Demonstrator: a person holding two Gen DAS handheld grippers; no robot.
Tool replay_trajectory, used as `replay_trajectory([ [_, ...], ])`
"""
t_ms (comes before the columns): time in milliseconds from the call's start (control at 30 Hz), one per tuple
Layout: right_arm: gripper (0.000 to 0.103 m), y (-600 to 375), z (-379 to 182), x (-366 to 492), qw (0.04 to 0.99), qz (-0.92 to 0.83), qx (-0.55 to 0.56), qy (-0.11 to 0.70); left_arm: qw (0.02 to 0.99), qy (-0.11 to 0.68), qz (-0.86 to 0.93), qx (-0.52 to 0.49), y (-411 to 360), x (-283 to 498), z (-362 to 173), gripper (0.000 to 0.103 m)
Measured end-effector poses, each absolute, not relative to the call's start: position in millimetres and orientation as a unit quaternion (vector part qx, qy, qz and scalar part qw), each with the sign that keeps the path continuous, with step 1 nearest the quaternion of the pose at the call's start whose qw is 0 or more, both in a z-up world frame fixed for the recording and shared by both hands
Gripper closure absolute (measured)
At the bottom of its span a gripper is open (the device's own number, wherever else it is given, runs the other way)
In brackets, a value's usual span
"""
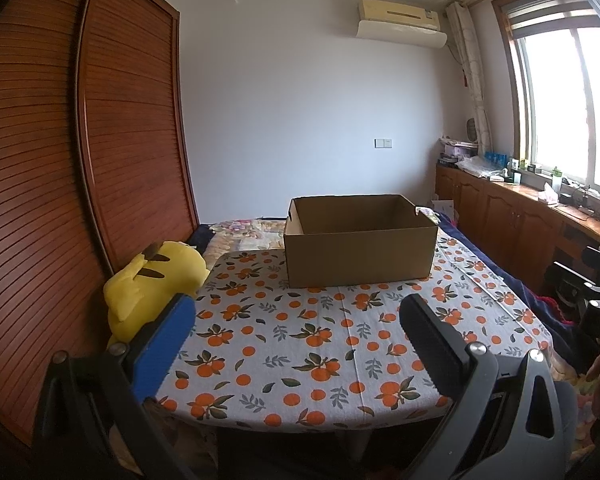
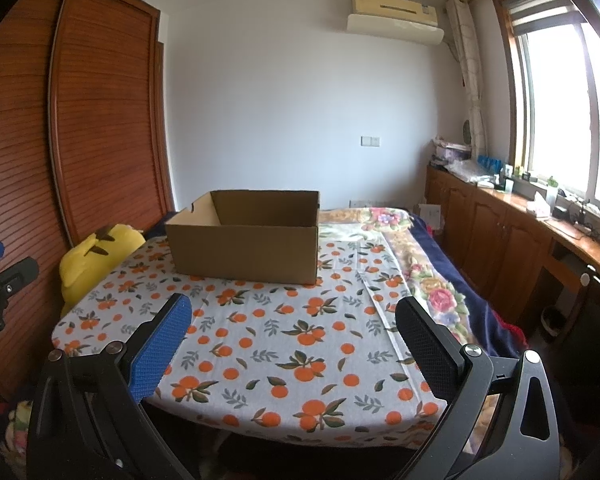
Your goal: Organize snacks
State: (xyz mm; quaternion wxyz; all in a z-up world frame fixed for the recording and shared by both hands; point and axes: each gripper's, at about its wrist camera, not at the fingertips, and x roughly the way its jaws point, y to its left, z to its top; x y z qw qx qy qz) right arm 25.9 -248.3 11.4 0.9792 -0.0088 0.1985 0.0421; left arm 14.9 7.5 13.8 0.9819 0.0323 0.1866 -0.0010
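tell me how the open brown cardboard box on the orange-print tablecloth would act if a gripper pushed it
The open brown cardboard box shows only bare inner walls, so it is probably light. It would likely slide easily or drag the orange-print tablecloth into wrinkles. Its thin walls may flex.

The cardboard box [image 1: 360,252] is plain brown. Under it, the tablecloth [image 1: 300,344] is grey-white with orange fruits and dark green leaves. Left of the box, the plush toy [image 1: 148,284] is bright yellow with dark stripes. Behind the box, the blanket [image 2: 384,220] has pink and yellow flowers.
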Motion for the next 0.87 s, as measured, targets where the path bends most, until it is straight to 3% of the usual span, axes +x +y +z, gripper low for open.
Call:
replay_trajectory([
  [867,0.000,-243.1,12.2,24.5,0.979,0.046,-0.007,0.198,0.982,0.185,0.001,0.033,10.0,14.5,13.0,0.000],
])
